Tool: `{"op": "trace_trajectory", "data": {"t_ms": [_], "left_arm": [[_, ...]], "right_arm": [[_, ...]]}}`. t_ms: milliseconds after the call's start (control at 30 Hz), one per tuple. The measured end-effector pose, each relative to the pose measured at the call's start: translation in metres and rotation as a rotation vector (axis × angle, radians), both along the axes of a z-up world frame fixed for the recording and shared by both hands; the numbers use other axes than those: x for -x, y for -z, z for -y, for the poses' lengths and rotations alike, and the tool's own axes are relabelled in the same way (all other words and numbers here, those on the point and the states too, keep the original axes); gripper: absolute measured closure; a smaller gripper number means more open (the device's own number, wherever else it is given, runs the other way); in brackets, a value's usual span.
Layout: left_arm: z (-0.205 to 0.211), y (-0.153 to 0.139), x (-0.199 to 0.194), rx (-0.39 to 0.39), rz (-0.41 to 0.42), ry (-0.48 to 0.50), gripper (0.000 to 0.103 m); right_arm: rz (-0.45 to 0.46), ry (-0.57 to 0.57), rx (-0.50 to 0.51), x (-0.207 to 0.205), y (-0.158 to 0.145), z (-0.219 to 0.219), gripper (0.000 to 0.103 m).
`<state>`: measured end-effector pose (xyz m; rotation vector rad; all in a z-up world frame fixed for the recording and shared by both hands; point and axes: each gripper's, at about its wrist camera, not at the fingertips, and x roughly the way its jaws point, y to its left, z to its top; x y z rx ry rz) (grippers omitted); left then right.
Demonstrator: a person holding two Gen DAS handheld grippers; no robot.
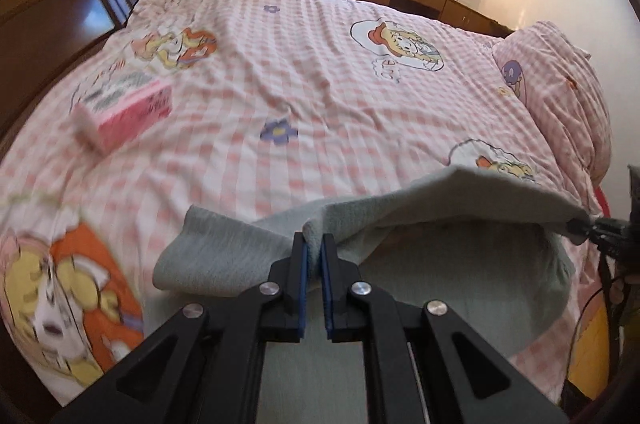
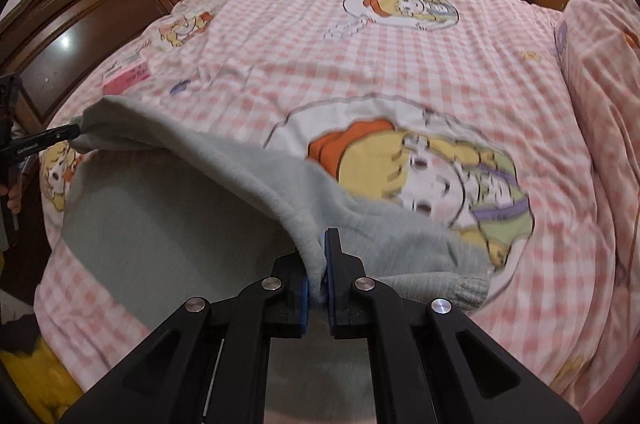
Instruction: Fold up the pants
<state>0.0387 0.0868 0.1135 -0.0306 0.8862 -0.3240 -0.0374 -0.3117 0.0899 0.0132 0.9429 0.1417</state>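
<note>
Both the left tool (image 1: 313, 244) and right tool (image 2: 316, 256) pinch the soft, limp grey fleece pants (image 2: 224, 168) by one edge, lifted above the pink checked bed (image 2: 400, 72).

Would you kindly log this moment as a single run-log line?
step: mid-fold | left gripper: shut on pants edge | right gripper: shut on pants edge | edge lifted between both over bed | pink box: on bed, apart

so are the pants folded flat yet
Not yet: the grey fleece pants have their edge lifted off the bed, pinched in both claws.
</note>
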Motion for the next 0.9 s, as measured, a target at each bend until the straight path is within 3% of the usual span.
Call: {"op": "trace_trajectory", "data": {"t_ms": [333,567,733,900], "left_arm": [[-0.018,0.027,0.062,0.057,-0.028,-0.026,0.097],[-0.024,0.062,0.083,-0.009,-0.093,-0.042,0.095],[-0.038,0.077,0.096,0.011,-0.132,-0.084,0.067],[-0.051,0.077,0.106,0.060,-0.165,-0.129,0.060]], "right_arm": [[-0.029,0.017,-0.022,0.054,0.027,-0.002,0.096],[-0.088,0.054,0.008,0.071,0.057,-0.010,0.095],[-0.129,0.120,-0.025,0.076,0.071,-0.001,0.080],[-0.149,0.169,-0.078,0.086,0.070,0.012,0.076]]}}
